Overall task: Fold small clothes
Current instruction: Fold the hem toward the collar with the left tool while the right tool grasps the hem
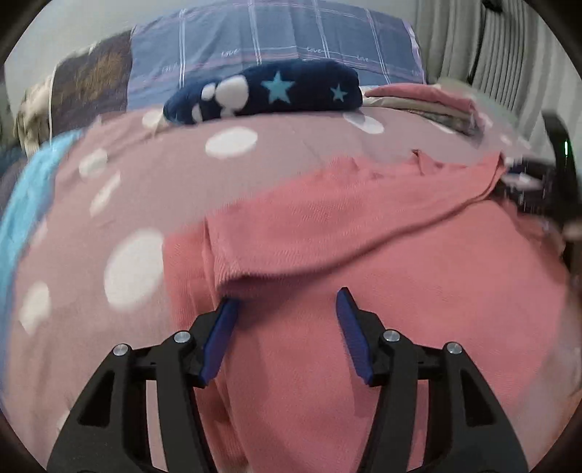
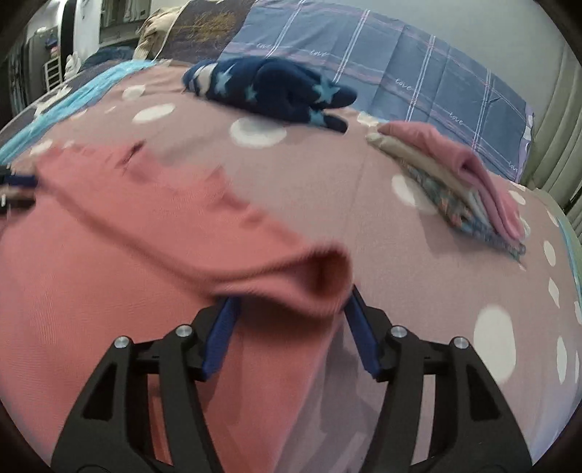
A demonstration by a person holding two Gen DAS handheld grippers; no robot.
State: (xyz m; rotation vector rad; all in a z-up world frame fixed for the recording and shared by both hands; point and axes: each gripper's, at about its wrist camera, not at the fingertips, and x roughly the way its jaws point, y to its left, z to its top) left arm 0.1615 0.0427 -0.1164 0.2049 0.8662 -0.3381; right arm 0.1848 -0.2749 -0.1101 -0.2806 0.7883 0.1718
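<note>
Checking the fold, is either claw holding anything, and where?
Neither grips: both the left claw and right claw stand open, with a folded edge of the pink garment draped over their tips.

garment salmon-pink | bedspread mauve, white dots | fleece navy, pale-blue stars | pillow blue plaid

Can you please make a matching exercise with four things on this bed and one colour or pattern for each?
Things:
1. garment under the jaws
2. bedsheet
3. pillow
4. bundled cloth near the pillow

Descriptions:
A. navy with light blue stars
B. coral pink, plain
C. dusty pink with white dots
D. blue-grey with checked lines

Right pairs: 1-B, 2-C, 3-D, 4-A
</note>
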